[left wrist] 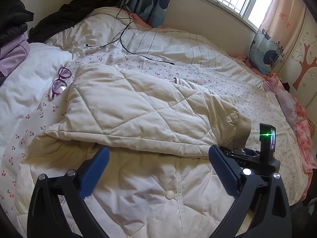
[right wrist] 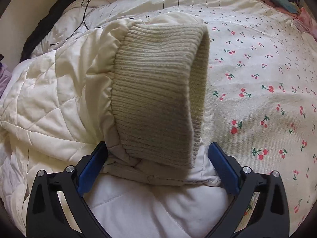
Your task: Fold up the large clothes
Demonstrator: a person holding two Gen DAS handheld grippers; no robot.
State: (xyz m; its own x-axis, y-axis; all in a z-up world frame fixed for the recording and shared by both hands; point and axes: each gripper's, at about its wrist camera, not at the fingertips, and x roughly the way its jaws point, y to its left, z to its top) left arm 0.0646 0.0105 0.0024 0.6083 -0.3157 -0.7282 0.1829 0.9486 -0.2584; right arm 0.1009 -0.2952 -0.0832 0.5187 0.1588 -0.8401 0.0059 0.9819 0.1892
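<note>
Jacket (left wrist: 126, 107) on bed (left wrist: 247, 103), sleeve (right wrist: 158, 91) folded across; more folds likely left. Left gripper (left wrist: 158, 154) wide apart, empty; right gripper (right wrist: 158, 150) spread around sleeve, not clamped.

knit cuff (right wrist: 158, 91) of jacket (right wrist: 59, 91) btwn open right tool (right wrist: 158, 158) fingers.

Left gripper (left wrist: 158, 166): jaws spread wide, blue pads (left wrist: 93, 173) facing each other across an empty gap, nothing between them, tips angled down and forward. Right gripper (right wrist: 158, 162): jaws also wide apart, pads (right wrist: 222, 168) standing off either side of cloth without pinching it. In the left wrist view, the right gripper (left wrist: 255, 158) sits just beyond the left gripper's right finger.
</note>
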